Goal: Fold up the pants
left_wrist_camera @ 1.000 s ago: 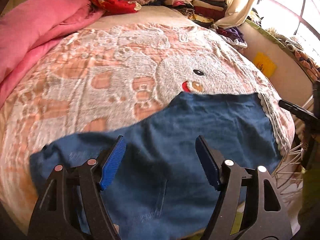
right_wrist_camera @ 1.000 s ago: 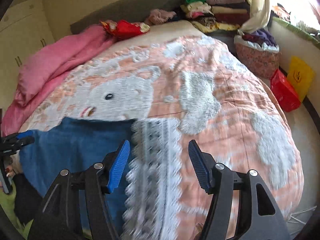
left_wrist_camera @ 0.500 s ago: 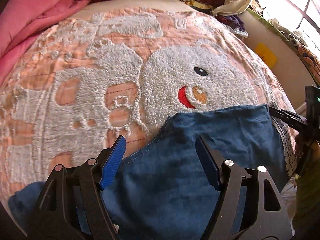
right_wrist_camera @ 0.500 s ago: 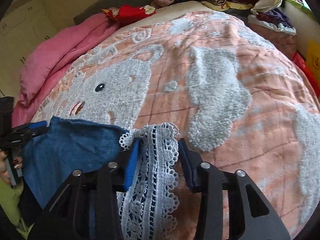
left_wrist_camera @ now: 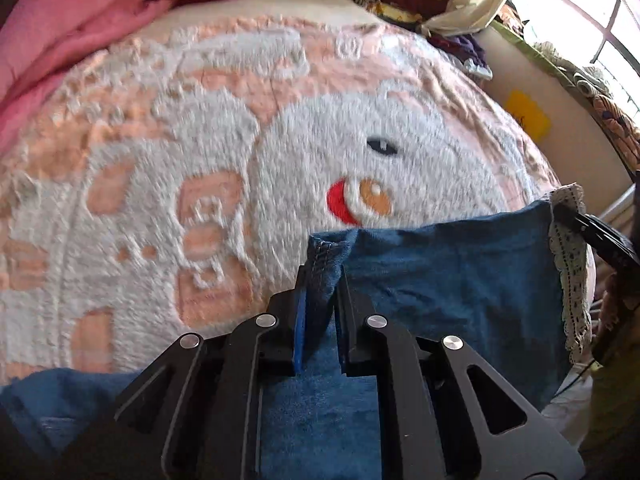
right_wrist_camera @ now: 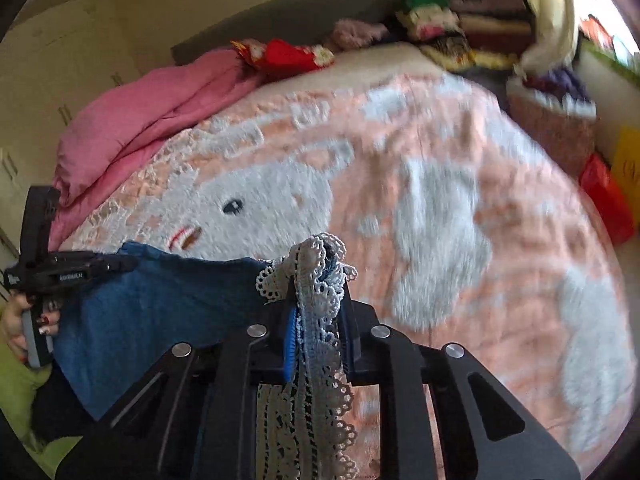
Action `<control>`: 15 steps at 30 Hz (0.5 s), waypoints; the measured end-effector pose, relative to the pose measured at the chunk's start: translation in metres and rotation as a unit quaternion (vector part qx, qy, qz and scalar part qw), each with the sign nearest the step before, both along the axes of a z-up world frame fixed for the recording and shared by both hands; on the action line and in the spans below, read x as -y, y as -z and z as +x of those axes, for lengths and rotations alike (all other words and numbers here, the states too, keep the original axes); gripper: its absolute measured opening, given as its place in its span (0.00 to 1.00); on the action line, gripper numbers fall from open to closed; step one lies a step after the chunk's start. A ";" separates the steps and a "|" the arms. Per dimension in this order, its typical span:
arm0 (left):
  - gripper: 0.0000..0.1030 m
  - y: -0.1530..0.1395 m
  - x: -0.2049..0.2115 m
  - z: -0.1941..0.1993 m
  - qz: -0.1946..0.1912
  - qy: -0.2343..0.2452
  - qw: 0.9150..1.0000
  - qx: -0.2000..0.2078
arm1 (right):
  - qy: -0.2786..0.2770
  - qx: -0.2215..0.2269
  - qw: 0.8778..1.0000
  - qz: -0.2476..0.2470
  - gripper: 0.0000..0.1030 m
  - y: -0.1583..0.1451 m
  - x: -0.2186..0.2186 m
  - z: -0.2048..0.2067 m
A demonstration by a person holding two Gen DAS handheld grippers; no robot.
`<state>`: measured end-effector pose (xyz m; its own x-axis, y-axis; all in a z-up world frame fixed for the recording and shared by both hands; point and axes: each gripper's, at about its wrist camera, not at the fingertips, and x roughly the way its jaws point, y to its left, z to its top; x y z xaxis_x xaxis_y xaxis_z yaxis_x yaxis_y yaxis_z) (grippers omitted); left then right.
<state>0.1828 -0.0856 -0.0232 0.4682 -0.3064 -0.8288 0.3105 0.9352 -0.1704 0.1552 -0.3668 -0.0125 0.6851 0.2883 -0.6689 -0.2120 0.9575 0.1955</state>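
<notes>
A wide bed under a fluffy peach-and-white blanket with a bear face (left_wrist_camera: 304, 152) is filling most of the room, and everything else is sitting somewhere around it. Along the bed's left side a rumpled pink quilt (right_wrist_camera: 152, 120) is lying in a heap. The blue denim pants with a white lace hem (left_wrist_camera: 440, 276) are stretching taut across the near edge of the bed, just below the bear's red mouth, with their lower part hanging out of sight under the tools.

At the far end of the bed a stack of folded clothes (right_wrist_camera: 472, 28) is leaning against the wall, blurred so that single pieces are hard to tell apart. Off the bed's right side a patterned fabric basket (right_wrist_camera: 552, 128) is standing with purple and white cloth piled in it; what exactly that cloth is cannot be made out. Beside it a red bag (right_wrist_camera: 608, 204) is partly cut off by the frame edge.

The black left gripper (left_wrist_camera: 322, 312) is pinching a hemmed blue corner of the pants, its fingers pressed close on the fabric. The black right gripper (right_wrist_camera: 318, 336) is clamping the bunched lace trim (right_wrist_camera: 316, 280) at the opposite corner, fingers squeezing it tight.
</notes>
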 end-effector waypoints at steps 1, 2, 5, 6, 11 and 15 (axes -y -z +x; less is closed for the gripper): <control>0.05 -0.005 0.000 0.002 -0.003 -0.003 1.000 0.004 | -0.003 0.005 1.000 -0.009 0.15 -0.004 -0.002 0.002; 0.05 -0.008 -0.001 0.004 -0.006 -0.006 1.000 0.007 | -0.005 0.010 1.000 -0.017 0.15 -0.008 -0.004 0.005; 0.05 -0.011 0.002 0.012 0.004 -0.014 1.000 0.015 | -0.004 0.012 1.000 -0.028 0.15 -0.013 -0.001 0.017; 0.05 -0.008 0.004 0.014 0.008 -0.014 1.000 0.016 | -0.002 0.009 0.999 -0.035 0.15 -0.012 0.000 0.022; 0.06 0.019 0.010 0.020 0.029 -0.016 0.999 0.007 | 0.006 -0.028 0.998 -0.051 0.15 0.014 0.002 0.043; 0.10 0.025 0.008 0.017 0.027 -0.012 0.999 0.019 | 0.008 -0.056 0.996 -0.062 0.15 0.038 0.001 0.050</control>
